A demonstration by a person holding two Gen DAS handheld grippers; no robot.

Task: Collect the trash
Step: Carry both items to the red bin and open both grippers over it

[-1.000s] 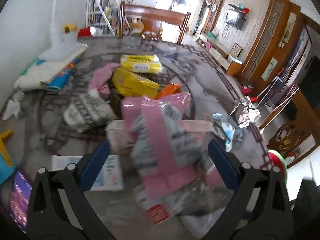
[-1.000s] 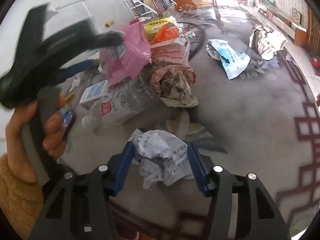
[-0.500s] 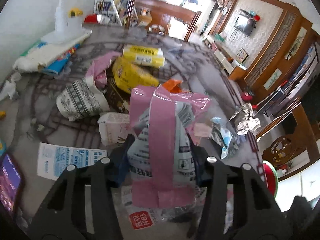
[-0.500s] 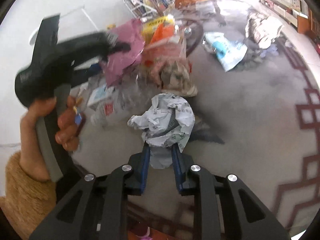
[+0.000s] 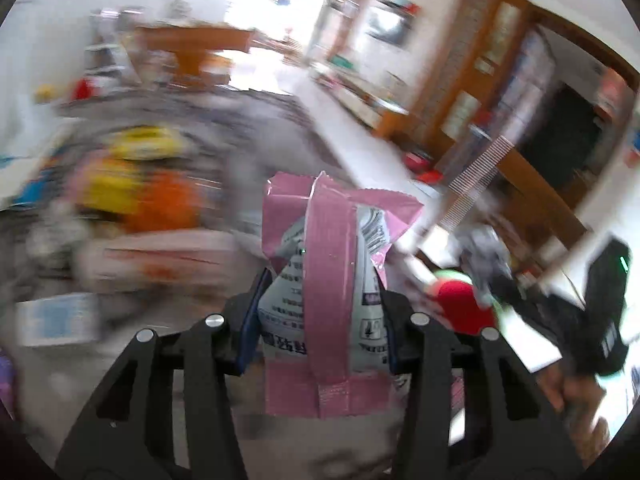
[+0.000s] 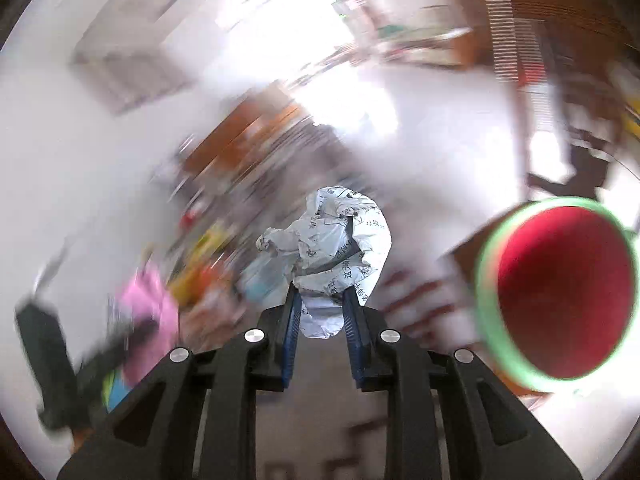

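A grey patterned carpet (image 5: 256, 128) spreads across a living room heavily blurred in both wrist views, with a brown wooden chair back (image 5: 192, 46) standing at its far end before bright daylight. Along the right wall runs warm-brown wooden panelling with framed pictures (image 5: 472, 92), and a dark wall-mounted television (image 5: 386, 26) hangs on a pale wall beyond it. A white wire rack (image 5: 108, 56) stands beside the chair against the white left wall, its contents too smeared to make out.

Print on the pink wrapper (image 5: 328, 280) and crumpled paper (image 6: 340, 248) is unreadable.
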